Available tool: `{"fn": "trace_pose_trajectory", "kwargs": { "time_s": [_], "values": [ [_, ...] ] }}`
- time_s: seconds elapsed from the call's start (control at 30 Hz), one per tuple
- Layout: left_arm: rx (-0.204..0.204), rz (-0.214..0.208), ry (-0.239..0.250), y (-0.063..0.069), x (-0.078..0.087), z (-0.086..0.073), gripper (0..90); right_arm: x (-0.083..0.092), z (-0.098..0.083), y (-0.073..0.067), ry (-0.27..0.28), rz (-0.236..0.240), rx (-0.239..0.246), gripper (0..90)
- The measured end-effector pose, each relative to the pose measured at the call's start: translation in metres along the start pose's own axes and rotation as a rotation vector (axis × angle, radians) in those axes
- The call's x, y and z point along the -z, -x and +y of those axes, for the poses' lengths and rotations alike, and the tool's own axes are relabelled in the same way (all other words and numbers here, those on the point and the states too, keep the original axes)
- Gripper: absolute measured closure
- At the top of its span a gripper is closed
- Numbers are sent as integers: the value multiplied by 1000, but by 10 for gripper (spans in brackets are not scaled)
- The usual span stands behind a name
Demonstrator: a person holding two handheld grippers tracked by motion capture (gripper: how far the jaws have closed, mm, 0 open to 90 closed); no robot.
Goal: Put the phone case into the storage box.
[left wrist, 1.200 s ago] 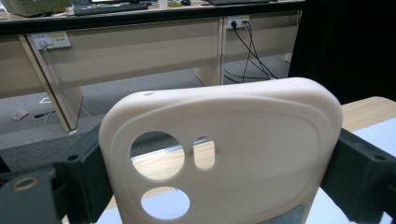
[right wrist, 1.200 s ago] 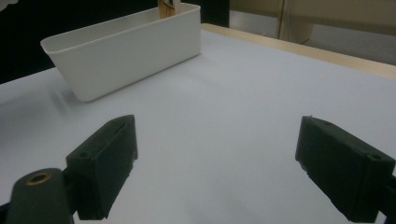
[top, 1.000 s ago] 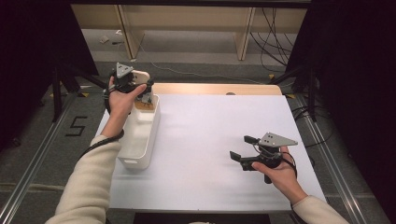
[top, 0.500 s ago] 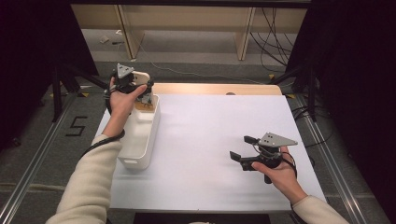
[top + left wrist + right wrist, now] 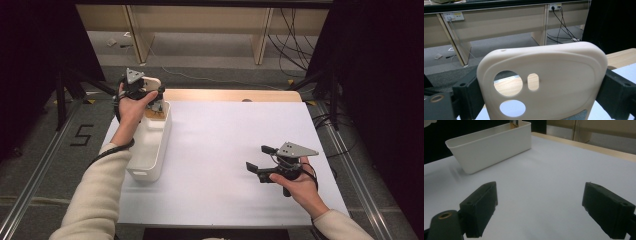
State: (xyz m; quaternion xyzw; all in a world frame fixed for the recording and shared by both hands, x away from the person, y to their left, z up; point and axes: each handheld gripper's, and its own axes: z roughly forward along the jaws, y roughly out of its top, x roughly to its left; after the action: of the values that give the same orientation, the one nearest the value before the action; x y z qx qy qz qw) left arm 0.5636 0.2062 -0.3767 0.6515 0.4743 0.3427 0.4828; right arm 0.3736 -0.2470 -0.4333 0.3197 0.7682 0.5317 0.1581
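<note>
A cream phone case (image 5: 544, 82) with camera cut-outs stands upright between the two black jaws of my left gripper (image 5: 541, 100), which press on its side edges. From above, the left gripper (image 5: 149, 94) holds the phone case (image 5: 152, 83) over the far end of a white oblong bin (image 5: 150, 147). My right gripper (image 5: 257, 160) hovers low over the right part of the white table (image 5: 220, 135), pointing left. In the right gripper view, its jaws (image 5: 541, 207) stand wide apart with nothing between them, and the bin (image 5: 494, 147) lies ahead.
Something brownish (image 5: 156, 114) lies at the bin's far end, under the left gripper. A wooden strip (image 5: 225, 95) runs along the table's far edge. Beyond it are grey floor, desk legs and cables (image 5: 290, 30). Metal rails flank the table.
</note>
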Motion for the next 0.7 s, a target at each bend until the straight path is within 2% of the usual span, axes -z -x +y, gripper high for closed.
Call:
{"fn": "trace_pose_trajectory", "kwargs": {
  "time_s": [0.7],
  "values": [
    [0, 5, -18, 0, -6, -4, 93, 0, 0, 0, -2, 0, 1, 140]
  ]
}}
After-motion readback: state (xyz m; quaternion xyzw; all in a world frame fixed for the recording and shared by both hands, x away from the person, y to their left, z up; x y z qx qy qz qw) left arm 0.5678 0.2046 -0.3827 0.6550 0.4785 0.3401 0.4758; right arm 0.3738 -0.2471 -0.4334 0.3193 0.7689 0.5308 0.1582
